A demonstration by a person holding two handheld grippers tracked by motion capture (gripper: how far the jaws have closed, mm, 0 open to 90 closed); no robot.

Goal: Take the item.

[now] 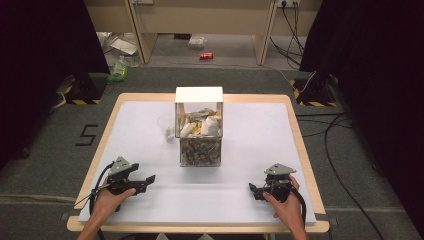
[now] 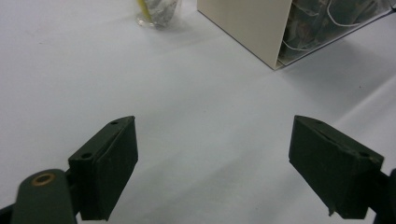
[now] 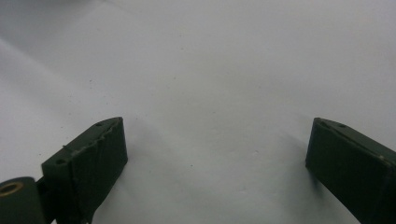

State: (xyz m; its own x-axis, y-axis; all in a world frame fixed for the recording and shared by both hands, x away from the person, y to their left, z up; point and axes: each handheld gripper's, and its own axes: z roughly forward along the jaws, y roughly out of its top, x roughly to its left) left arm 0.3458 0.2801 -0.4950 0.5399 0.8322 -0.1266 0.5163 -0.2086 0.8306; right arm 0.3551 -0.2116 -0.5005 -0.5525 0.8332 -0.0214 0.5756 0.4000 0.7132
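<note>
Grippers idle, both spread wide, nothing held. Your left gripper (image 1: 145,181) sits at the near left of the white table (image 1: 250,135); your right gripper (image 1: 256,191) at the near right, jaws over bare surface. Clear box (image 1: 199,131), packed with wrappers and white-lidded, stands mid-table, well apart from both. A clear cup (image 2: 159,11) sits just beside its left wall. Approach low, keep jaws wide, and avoid nudging the cup.

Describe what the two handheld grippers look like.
Both the left gripper and right gripper are black, each topped by a grey three-cornered plate and trailing a black cable. Their jaws are flat, dark blocks with small screw holes. No sleeves show on the forearms.
</note>
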